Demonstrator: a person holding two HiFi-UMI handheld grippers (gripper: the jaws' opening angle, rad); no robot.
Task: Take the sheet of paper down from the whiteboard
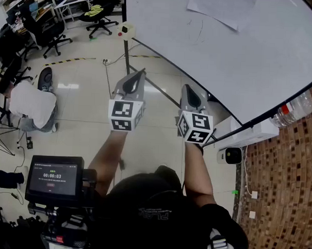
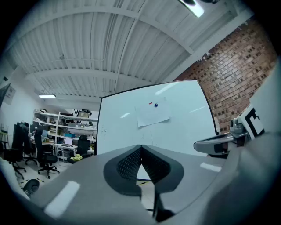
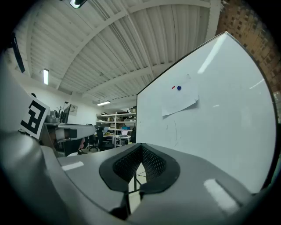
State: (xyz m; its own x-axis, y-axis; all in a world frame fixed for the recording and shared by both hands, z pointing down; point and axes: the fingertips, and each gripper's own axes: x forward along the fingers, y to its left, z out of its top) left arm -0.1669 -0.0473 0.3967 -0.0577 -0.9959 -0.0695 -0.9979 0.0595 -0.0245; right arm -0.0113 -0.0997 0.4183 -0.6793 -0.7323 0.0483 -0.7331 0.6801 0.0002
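You hold both grippers out in front of you, side by side and level, aimed toward the whiteboard. Your left gripper is clenched: in the left gripper view its two dark ribbed pads meet in a closed seam with nothing between them. Your right gripper is clenched the same way, its pads pressed together and empty. Neither gripper touches the board; both stand well apart from it, over the tiled floor.

The sheet of paper is up on the whiteboard, in its upper half, hanging slightly tilted. A blue magnet sits on the sheet near its top edge, and a small red magnet sits just beside it at the sheet's top. Faint pen marks show on the board below the sheet.

The board stands on a dark frame in front of a brick wall, and a clear plastic bottle lies near its far right end. Off to your left, office chairs stand by desks and shelves.
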